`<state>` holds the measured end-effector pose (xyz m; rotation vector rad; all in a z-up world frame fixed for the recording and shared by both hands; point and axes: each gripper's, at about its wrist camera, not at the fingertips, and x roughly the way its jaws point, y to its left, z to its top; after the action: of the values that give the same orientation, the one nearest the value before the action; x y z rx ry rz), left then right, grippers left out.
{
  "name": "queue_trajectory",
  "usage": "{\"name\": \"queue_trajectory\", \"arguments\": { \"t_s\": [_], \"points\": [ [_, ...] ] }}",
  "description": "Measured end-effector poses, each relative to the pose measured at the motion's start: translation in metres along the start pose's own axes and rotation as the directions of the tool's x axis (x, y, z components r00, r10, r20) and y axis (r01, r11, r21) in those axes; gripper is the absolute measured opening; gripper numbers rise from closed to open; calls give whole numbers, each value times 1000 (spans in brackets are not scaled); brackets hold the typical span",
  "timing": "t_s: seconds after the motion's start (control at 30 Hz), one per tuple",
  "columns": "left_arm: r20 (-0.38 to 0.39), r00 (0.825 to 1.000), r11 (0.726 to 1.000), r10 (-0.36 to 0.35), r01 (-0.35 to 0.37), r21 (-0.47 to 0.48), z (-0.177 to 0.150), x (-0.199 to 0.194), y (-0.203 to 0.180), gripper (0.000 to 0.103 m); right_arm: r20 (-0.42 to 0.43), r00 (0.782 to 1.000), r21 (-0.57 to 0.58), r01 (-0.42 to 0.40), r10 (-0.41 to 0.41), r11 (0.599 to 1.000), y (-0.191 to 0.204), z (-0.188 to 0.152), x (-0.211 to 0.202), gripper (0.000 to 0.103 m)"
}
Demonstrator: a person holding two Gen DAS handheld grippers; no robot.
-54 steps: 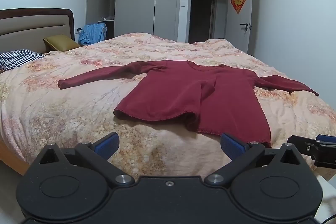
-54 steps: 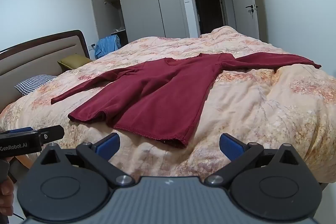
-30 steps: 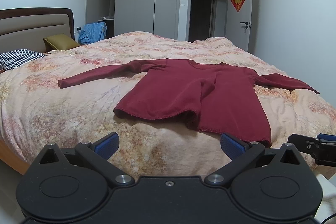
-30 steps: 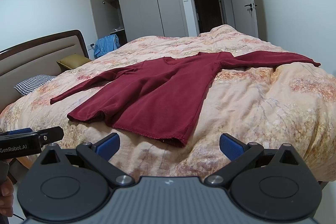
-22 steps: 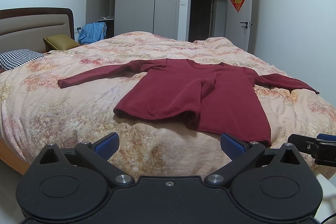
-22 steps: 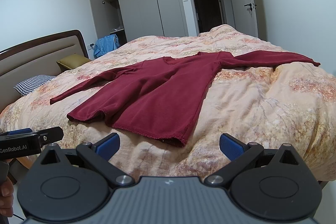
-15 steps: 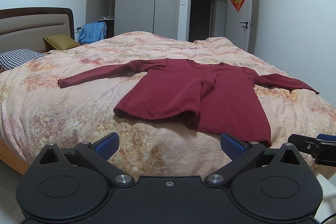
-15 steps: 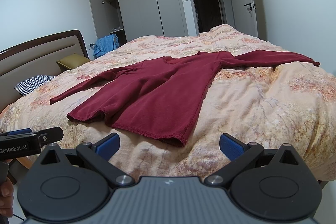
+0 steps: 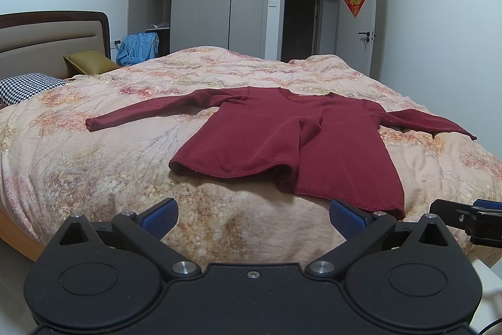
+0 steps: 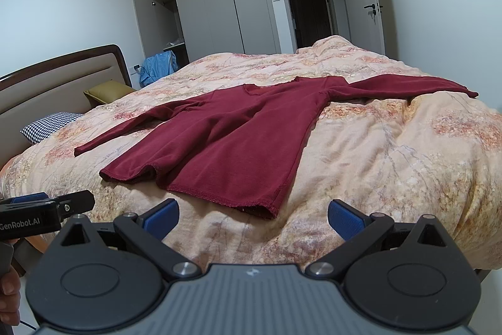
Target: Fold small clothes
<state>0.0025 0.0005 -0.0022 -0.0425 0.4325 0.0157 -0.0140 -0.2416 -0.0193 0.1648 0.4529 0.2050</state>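
- dark red long-sleeved top [image 9: 301, 143] lies face up on the bed [image 9: 94, 165], body flat, both sleeves spread out to the sides; reads as laid out ready for folding, no fold made yet
- hem [image 9: 282, 175] is the nearest edge, close to the bed's front edge; it is rippled, with a raised crease running up the middle of the body; probably needs smoothing before a clean fold
- left sleeve cuff [image 9: 92, 124] points toward the headboard side; right sleeve [image 10: 408, 87] drapes toward the bed's far right edge
- left hand-held gripper [image 9: 252, 217]: fingers spread wide, nothing between them; held off the bed's front edge, short of the hem, not touching cloth; top sits ahead and slightly right of it
- right hand-held gripper [image 10: 252, 217]: fingers spread wide, empty; also off the front edge; hem's right corner [image 10: 266, 209] lies just ahead between its fingertips, apart from them
- both tools side by side, each visible at the edge of the other's view; judged a pre-grasp stance, spread so either can take a hem corner or a sleeve
- pillows [image 9: 28, 85] and blue garment [image 9: 138, 47] are well away, no obstruction
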Motion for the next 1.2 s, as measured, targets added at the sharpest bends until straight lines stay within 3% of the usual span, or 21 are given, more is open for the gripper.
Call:
{"name": "queue_trajectory", "arguments": {
  "t_s": [1.2],
  "points": [
    [-18,1000,1000,3,-2,4,-4,1,-1,102,-18,1000,12,5,-5,1000,-3,-3,4,103]
  ]
}}
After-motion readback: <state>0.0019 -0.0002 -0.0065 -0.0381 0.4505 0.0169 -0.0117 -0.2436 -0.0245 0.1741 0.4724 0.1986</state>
